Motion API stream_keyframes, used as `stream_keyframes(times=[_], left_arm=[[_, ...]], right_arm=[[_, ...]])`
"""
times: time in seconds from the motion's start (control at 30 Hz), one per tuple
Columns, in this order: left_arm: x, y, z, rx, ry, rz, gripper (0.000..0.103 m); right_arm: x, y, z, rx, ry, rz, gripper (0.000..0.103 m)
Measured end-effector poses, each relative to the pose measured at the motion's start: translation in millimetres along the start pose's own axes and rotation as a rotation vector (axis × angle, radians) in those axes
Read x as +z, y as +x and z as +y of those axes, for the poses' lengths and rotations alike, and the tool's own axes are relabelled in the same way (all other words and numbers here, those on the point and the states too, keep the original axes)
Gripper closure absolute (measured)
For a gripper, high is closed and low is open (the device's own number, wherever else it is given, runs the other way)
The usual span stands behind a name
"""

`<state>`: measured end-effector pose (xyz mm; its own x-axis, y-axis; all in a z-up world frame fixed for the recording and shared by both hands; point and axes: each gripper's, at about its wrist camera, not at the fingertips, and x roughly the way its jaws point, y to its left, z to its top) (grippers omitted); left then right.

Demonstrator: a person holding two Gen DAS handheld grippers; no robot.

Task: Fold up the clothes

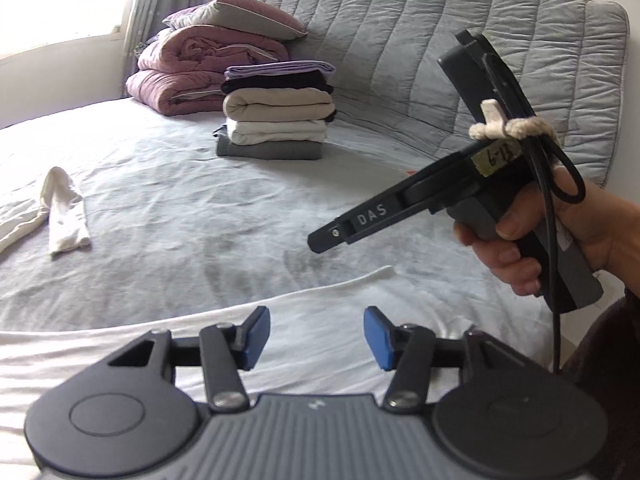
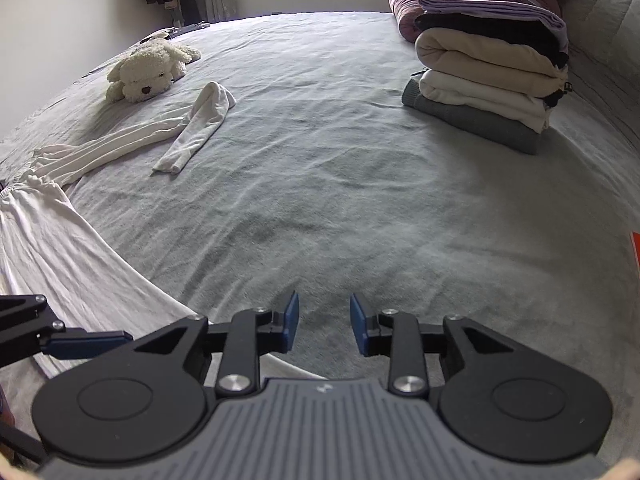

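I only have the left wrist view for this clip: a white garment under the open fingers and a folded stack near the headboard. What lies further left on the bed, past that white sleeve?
Observer: A white plush dog lies on the bed, beyond the sleeve.
Operator: Does the sleeve belong to the garment under me?
Observer: Yes; in the right wrist view the sleeve runs unbroken into the white garment spread at the bed's near edge.
Operator: Is the right gripper open, and over cloth?
Observer: Open, holding nothing; the right gripper hangs over bare grey bedspread, beside the garment.
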<state>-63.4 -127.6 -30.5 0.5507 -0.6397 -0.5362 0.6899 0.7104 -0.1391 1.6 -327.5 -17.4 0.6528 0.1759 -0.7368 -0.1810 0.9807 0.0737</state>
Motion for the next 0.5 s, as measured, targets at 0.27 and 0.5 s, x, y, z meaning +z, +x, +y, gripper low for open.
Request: stream_keyframes(times=[0.27, 0.5], left_arm=[[3.6, -29.4, 77.4, 0.126, -0.022, 0.000, 0.044], [3.5, -57.2, 155.4, 0.270, -0.071, -0.021, 0.043]], right_arm=[[26.5, 25.3, 33.2, 0.076, 0.030, 0.007, 0.068], [54.4, 47.7, 67.6, 0.121, 0.020, 0.002, 0.068]])
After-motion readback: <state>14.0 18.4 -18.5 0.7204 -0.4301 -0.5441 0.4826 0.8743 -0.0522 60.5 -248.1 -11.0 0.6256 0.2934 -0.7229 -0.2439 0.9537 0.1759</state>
